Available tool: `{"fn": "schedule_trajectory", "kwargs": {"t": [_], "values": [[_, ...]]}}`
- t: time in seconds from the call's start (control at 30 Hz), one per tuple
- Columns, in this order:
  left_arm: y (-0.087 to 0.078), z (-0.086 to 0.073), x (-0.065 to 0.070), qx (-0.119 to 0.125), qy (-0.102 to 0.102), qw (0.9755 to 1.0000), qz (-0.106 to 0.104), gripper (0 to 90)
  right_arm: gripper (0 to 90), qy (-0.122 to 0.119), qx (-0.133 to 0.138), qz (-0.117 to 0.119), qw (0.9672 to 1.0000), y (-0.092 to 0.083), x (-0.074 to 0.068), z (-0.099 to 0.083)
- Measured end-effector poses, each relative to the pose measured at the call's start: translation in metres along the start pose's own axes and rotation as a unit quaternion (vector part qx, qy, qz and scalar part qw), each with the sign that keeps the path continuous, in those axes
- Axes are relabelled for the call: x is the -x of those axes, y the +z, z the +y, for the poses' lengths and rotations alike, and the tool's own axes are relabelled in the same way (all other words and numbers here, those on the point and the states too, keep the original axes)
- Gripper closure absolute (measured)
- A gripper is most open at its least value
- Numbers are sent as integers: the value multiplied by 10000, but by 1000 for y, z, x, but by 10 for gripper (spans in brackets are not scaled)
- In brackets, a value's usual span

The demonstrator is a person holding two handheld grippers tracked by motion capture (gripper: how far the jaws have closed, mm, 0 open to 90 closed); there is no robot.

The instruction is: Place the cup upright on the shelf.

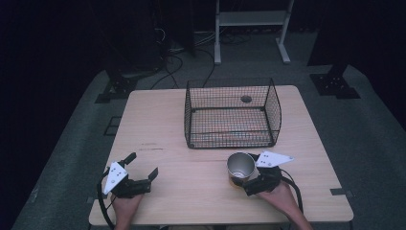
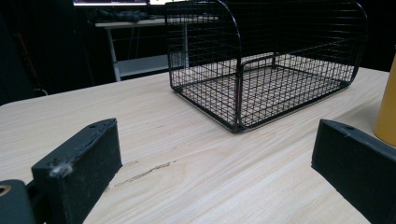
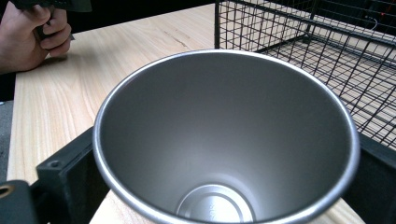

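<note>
A metal cup (image 1: 239,164) with a yellow outside and a bare steel inside sits near the table's front, right of the middle. My right gripper (image 1: 247,174) is shut on the cup, one black jaw on each side of its wall. The right gripper view looks straight down into the empty cup (image 3: 224,130), which sits in the right gripper (image 3: 224,196). My left gripper (image 1: 142,166) rests at the front left of the table, open and holding nothing. In the left gripper view the left gripper (image 2: 215,158) has its jaws wide apart over bare wood, with the cup's yellow side (image 2: 387,107) at the right edge.
A black wire basket (image 1: 232,115) stands empty at the back middle of the wooden table (image 1: 158,124), just beyond the cup, and is also seen as basket (image 2: 261,60) and basket (image 3: 327,51). A hand (image 3: 32,32) holds the other gripper. A white shelf frame stands behind the table.
</note>
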State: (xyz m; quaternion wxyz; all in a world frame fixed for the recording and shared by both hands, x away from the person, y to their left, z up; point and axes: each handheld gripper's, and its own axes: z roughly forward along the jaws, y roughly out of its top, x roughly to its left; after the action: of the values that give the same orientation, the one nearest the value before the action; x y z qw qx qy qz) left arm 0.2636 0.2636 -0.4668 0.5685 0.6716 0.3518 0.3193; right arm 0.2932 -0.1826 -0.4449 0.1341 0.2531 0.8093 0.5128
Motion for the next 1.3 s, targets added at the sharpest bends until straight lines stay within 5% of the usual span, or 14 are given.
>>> {"fn": "schedule_trajectory", "kwargs": {"t": [0.23, 1.3], "values": [[0, 0, 0, 3, -2, 10000, 9, 8, 117, -27, -27, 161, 9999, 1, 3, 3], [0, 0, 0, 9, -23, 10000, -7, 8, 121, 178, -105, 633, 9978, -14, 21, 31]]}}
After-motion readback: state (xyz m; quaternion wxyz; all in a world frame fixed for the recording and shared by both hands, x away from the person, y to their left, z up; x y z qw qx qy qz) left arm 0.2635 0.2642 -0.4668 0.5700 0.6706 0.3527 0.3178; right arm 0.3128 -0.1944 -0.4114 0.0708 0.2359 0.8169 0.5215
